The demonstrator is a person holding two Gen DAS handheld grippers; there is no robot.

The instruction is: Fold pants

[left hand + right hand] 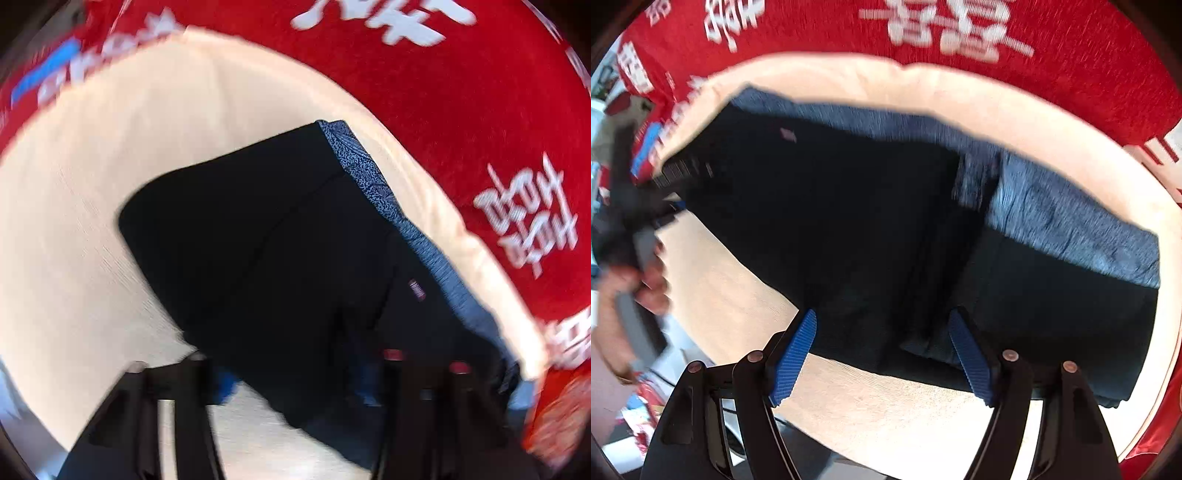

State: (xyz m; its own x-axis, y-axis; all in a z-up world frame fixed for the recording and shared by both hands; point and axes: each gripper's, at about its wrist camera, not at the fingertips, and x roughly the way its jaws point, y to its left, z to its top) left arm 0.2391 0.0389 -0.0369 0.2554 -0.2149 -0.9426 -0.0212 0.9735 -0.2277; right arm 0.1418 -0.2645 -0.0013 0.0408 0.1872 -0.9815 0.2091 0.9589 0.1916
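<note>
Black pants (pixel 266 240) with a blue-grey speckled band (pixel 406 225) lie folded on a cream surface (pixel 92 184). In the right wrist view the pants (pixel 849 221) spread across the middle with the blue-grey band (pixel 1071 221) along the far edge. My left gripper (pixel 295 373) is open, its fingers apart over the pants' near edge. My right gripper (pixel 882 350) is open, its blue pads (pixel 798 354) apart just above the pants' near edge, holding nothing. The left gripper and the hand holding it (pixel 635 266) show blurred at the far left.
A red cloth with white lettering (pixel 461 92) lies beyond the cream surface, also in the right wrist view (pixel 1034 44). Clutter (pixel 635 413) sits at the lower left beyond the surface's edge.
</note>
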